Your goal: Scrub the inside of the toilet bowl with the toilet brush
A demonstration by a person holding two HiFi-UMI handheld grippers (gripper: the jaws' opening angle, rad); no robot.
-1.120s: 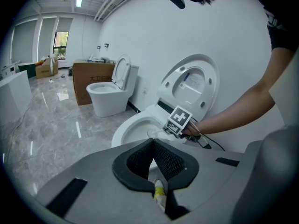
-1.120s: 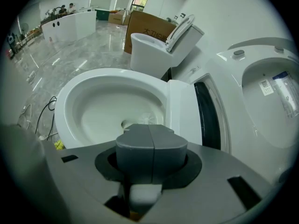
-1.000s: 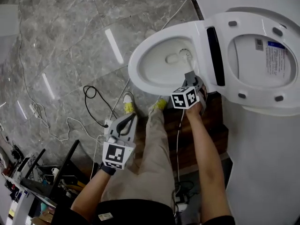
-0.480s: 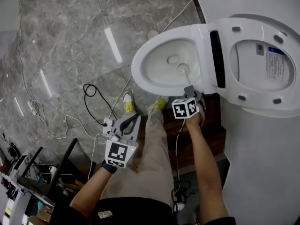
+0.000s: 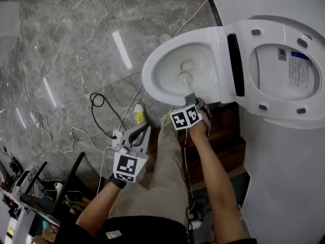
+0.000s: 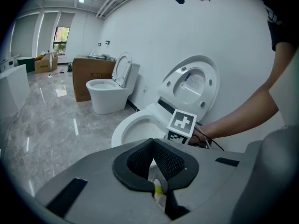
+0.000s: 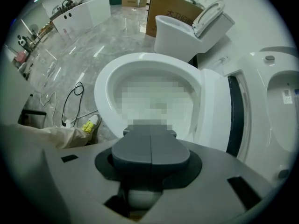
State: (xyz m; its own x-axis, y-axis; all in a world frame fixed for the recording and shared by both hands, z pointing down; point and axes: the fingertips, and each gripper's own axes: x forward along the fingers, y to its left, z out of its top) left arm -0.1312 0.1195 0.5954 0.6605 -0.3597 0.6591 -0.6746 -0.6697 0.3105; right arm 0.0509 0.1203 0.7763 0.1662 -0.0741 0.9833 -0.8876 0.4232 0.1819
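Grey marble-look floor tiles (image 5: 66, 50) w/ loose cables (image 5: 99, 103) lie round a white toilet bowl (image 5: 148, 74). Its lid & seat (image 5: 284, 70) are tipped up towards the white wall.

The toilet brush (image 5: 185, 77) is inside the bowl. Its white head sits low, near the middle of the basin, and a short shaft slants back to the right gripper (image 5: 191, 98). Whether the head touches the porcelain is too small to tell. In the right gripper view the basin is blurred out, so no brush shows there. That view shows the jaws pressed flat together w/ only a thin seam. The pinch point on the shaft can't be made out, but in the head view the shaft comes straight out of the jaw tips, so the claw is clenched on the brush.

The right forearm stretches forward & down to the bowl's near rim, marker cube facing up. The left gripper (image 6: 152, 146) is held back, low beside the person's left leg & well apart from the bowl. Its pads meet at the tips w/ nothing btw them, and it points towards the toilet.

Beige trousers (image 5: 167, 177) & a yellow shoe (image 5: 138, 113) show below. A dark wooden step (image 5: 228, 136) sits by the toilet base. The left gripper view also shows a second toilet (image 6: 110, 90) & a cardboard box (image 6: 86, 76) further back. Clutter at the head view's bottom-left corner is cut off by the edge.
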